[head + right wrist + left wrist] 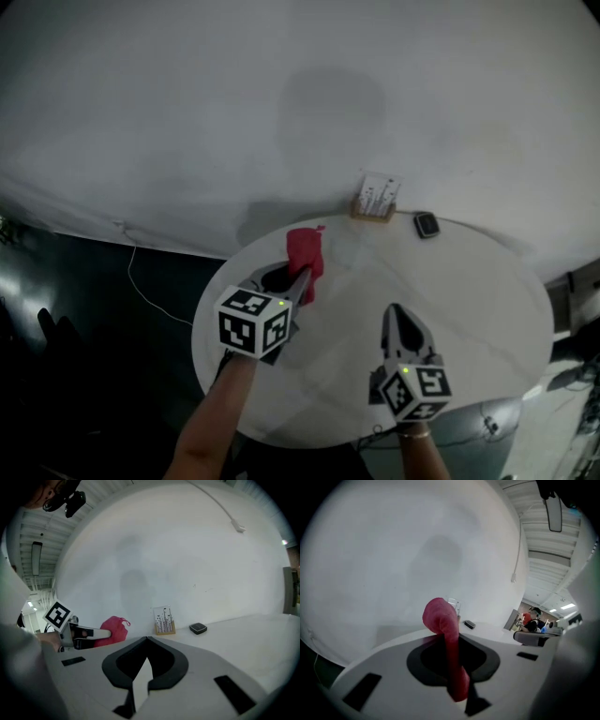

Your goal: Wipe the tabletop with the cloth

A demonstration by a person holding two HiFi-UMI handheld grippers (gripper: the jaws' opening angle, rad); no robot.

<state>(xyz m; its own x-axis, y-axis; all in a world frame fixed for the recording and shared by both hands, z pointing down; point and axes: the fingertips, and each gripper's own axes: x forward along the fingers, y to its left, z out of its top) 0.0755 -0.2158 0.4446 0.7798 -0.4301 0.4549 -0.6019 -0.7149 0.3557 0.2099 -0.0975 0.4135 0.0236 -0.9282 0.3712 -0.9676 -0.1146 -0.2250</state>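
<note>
Your left gripper [302,281] clenched on the red cloth [305,246], over the round white bench [469,309], your right gripper [395,312] closed, empty.

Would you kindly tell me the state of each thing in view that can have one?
Left gripper: shut on the cloth.
Right gripper: shut, holding nothing.
Cloth: bunched, pinched at one end.
Card stand: upright at the far edge of the table.
Black device: lying flat on the table.
</note>
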